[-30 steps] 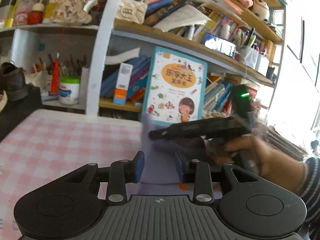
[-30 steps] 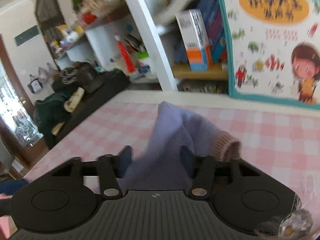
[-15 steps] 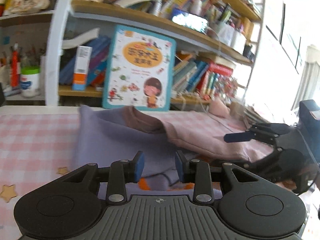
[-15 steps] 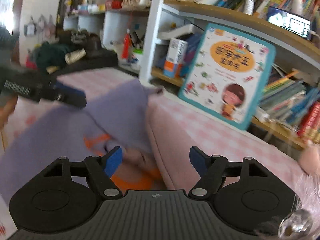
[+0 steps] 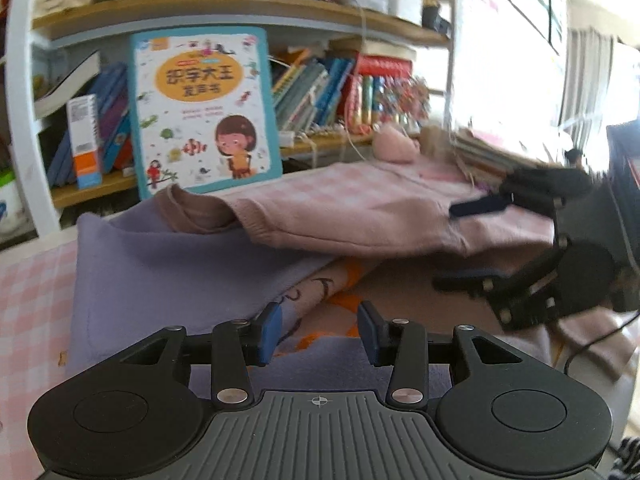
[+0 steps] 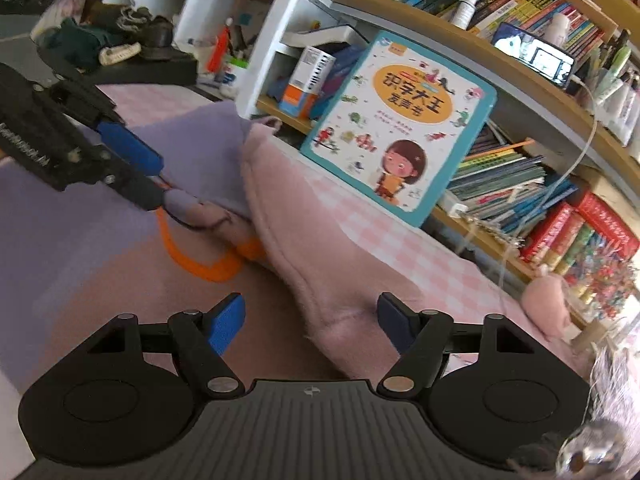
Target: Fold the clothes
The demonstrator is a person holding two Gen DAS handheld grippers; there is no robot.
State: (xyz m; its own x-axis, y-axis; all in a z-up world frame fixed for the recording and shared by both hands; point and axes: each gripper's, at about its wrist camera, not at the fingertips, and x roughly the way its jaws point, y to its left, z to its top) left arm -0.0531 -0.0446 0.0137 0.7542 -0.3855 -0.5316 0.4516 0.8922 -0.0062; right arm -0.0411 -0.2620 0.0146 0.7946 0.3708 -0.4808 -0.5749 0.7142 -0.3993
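Note:
A lilac and pink sweater with an orange print lies on the pink checked tablecloth. Its lilac half is folded over on the left and its pink half lies folded across the back. My left gripper is open just above the sweater's near edge, holding nothing. My right gripper is open over the pink fold, empty. The right gripper shows blurred at the right of the left wrist view. The left gripper shows at the left of the right wrist view.
A shelf full of books stands behind the table. A children's picture book leans upright against it, just behind the sweater. A small pink plush toy lies at the back right. A dark cable hangs by the right table edge.
Both grippers opened and let go of the sweater, which now lies folded on the table. The left jaws widened in the last half second. Both grippers drew back toward the near side.

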